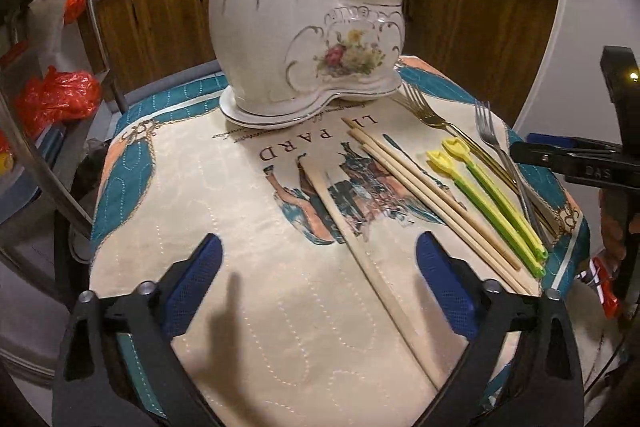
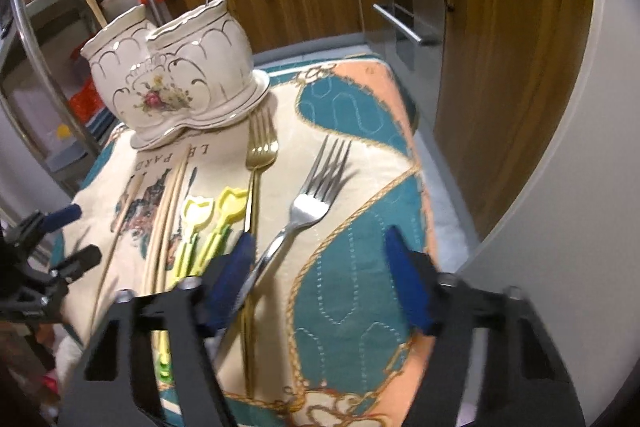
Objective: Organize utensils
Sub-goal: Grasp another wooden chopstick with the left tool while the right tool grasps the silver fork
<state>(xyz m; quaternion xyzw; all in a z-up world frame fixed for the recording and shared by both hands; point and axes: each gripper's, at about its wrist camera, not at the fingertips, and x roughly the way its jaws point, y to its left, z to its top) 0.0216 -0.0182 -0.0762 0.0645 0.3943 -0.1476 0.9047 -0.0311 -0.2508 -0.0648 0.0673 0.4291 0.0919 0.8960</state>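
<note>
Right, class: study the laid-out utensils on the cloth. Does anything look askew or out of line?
Mostly tidy. The silver fork stands out: it lies at a slant, its handle crossing the gold fork handle near the right gripper. The wooden spatula also lies apart from the chopsticks.

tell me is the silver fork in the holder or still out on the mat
Out. The silver fork lies flat on the mat, apart from the holder, with the open right tool around its handle.
</note>
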